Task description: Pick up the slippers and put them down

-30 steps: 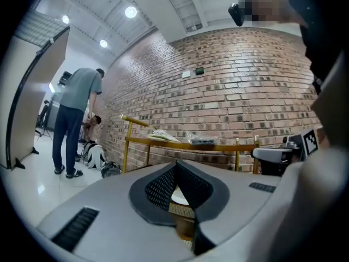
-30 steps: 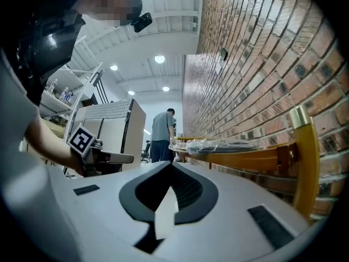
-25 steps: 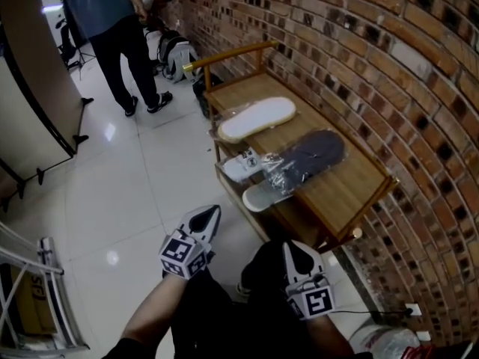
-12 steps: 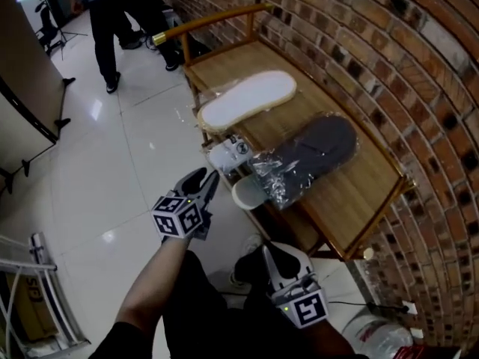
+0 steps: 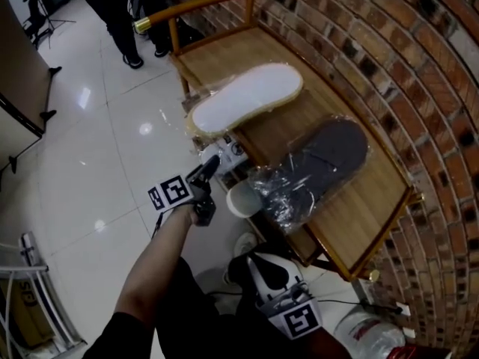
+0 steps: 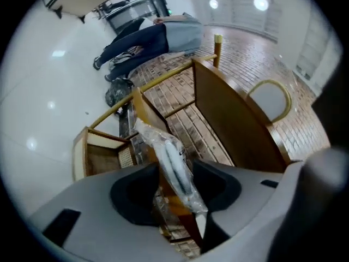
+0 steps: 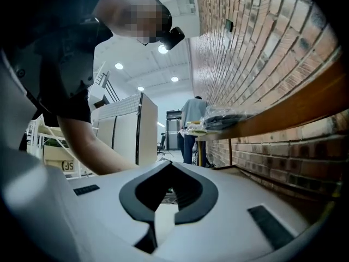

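step: reach-in for the 1st pick, nothing lifted yet. left gripper [image 5: 212, 163] [image 6: 173, 171] is out at the near edge of the slatted wooden bench [image 5: 359, 200]. its jaws are apart and have just been opening. the left gripper view shows a clear-bagged whitish slipper end [image 6: 172, 160] edge-on in the gap, pads not on it. probably that's the small white bagged piece [image 5: 224, 150] overhanging the bench edge in the head view, can't confirm. right gripper [image 5: 258, 264] [image 7: 170, 162] sits low by the person's legs, tips together, empty.

where stuff is:
- cream-white flat slipper in a clear plastic bag [image 5: 247, 98]: on the bench top, far end.
- dark grey flat slipper in a crinkled clear bag [image 5: 322, 163]: near end, apart from the cream one. a white heel [image 5: 243, 198] pokes over the edge under it.
- red brick wall [image 5: 419, 66] behind.

next: push fwd so the pads straddle the sole, not just film, then close. bag looks slick, so imo a thin-edge grip could slip.

vs 1 s ago: left gripper was down by the knee w/ jaws together. now it's stretched to the bench and rolled over. right gripper is about where it was. slippers in same spots. head view now sits closer over the bench.
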